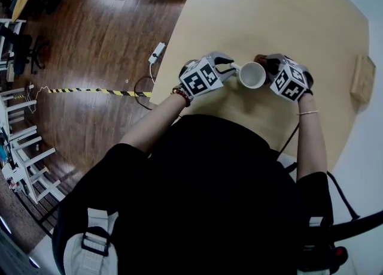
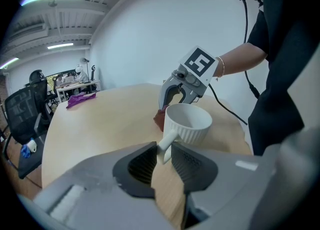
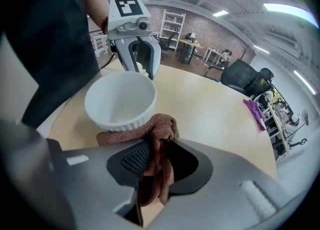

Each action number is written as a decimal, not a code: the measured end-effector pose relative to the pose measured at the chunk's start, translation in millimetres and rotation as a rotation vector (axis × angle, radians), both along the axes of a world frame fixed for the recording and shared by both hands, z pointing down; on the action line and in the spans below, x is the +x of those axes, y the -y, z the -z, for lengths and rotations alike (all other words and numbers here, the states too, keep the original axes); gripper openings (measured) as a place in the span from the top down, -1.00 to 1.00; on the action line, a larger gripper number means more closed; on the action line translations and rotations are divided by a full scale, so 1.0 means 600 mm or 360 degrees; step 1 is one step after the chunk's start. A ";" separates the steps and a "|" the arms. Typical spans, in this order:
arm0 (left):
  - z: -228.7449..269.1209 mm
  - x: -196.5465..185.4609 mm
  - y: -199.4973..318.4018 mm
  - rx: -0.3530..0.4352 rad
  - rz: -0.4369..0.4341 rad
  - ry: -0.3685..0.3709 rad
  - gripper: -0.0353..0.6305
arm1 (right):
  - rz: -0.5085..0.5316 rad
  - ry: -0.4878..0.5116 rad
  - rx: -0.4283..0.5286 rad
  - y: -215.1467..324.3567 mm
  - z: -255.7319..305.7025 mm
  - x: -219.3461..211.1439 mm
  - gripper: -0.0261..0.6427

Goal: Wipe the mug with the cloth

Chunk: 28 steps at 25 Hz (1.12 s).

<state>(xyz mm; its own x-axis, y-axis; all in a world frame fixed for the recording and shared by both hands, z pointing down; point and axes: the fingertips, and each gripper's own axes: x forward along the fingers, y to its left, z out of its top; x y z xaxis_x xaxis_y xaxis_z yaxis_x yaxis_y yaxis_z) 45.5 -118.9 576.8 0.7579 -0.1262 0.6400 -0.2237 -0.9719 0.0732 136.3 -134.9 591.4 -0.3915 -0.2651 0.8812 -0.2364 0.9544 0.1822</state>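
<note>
On table (image 2: pixel 107 121): left tool (image 2: pixel 162 155) clamps mug (image 2: pixel 189 124) by handle; right tool (image 3: pixel 150 163) pinches cloth (image 3: pixel 161 128) against mug; purple rag (image 2: pixel 80 98) well apart.

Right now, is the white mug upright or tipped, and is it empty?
Upright and empty. The mug has its rim facing up in the head view; the right gripper view shows only bare white inside.

Brown cloth (image 3: pixel 160 129) against upright white mug (image 3: pixel 120 101)
</note>
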 end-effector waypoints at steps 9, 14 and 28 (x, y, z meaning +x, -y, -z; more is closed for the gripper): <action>0.001 0.006 0.001 -0.0006 -0.0009 0.0002 0.62 | 0.0250 0.0113 0.0052 0.019 0.065 -0.017 0.62; 0.007 0.008 0.003 0.0004 -0.0025 0.0000 0.62 | 0.0400 0.0049 0.0025 0.026 0.066 -0.030 0.62; 0.006 0.008 0.005 0.0020 -0.0067 -0.0020 0.62 | 0.0601 -0.0053 -0.0157 0.017 0.007 -0.053 0.64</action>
